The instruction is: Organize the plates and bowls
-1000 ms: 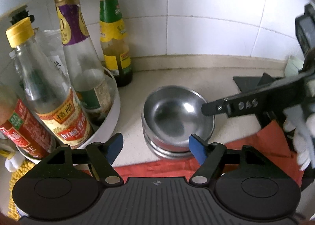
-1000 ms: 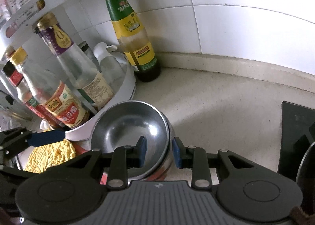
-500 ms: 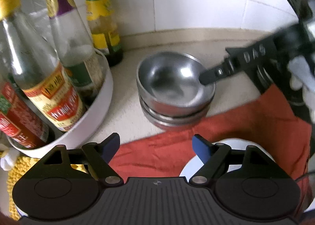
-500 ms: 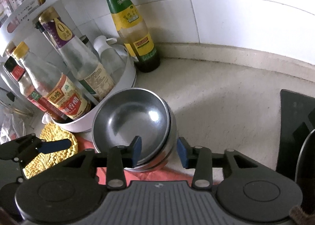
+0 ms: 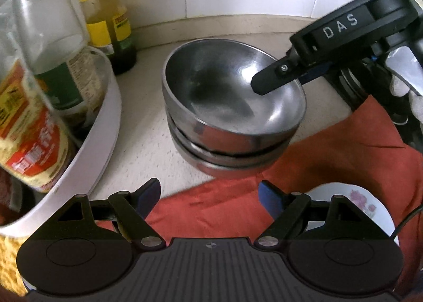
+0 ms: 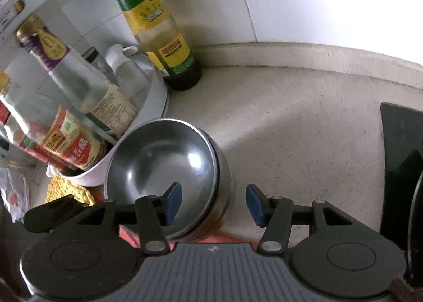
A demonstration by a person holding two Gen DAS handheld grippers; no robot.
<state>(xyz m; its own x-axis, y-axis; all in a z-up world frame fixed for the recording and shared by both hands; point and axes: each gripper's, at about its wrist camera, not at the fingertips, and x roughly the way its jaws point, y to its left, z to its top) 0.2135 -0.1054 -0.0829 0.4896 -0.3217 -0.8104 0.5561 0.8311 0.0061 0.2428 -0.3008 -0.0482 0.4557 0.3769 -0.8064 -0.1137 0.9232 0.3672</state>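
Since a second ago the right gripper [image 6: 213, 204] has let go of the top bowl's rim and spread its fingers wide, one blue pad [image 6: 173, 202] inside the bowl, the other outside. Nearest the left camera, the left gripper [image 5: 210, 197] hangs with its fingers wide apart and empty, over a red cloth [image 5: 330, 167] that carries a white flowered plate [image 5: 364, 206] at the lower right. Just beyond sits the stack of steel bowls [image 5: 232, 106] on the counter [image 6: 290, 122], its near edge touching the cloth; the top bowl is empty. Left of the stack, a white round rack [image 5: 97, 130] holds several sauce bottles [image 5: 34, 127]. Farther back, a green-and-yellow bottle [image 6: 161, 35] stands against the tiled wall.
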